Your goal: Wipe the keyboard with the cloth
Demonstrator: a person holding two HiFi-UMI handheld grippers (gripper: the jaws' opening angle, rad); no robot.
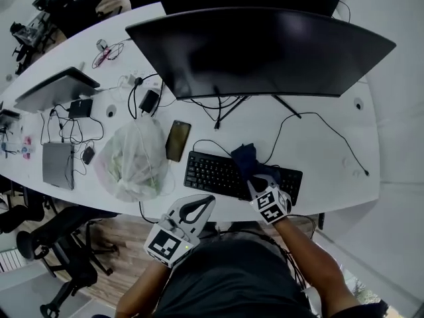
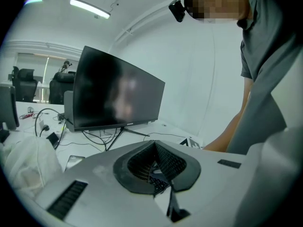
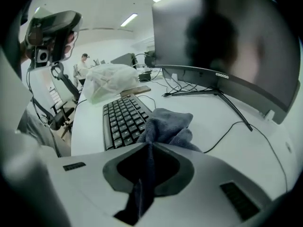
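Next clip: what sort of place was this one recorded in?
Probably an open-plan office: a long white desk carries a curved monitor and a keyboard, black office chairs stand beside it, and strip lights run along the ceiling.

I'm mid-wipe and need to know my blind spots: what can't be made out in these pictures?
- Keyboard under the cloth: head view, covered by the cloth and the right tongs.
- Its near end: right gripper view, hidden behind the tongs' body.
- Dust on it: too small in every view.
- Bag contents: head view, clouded by the plastic.
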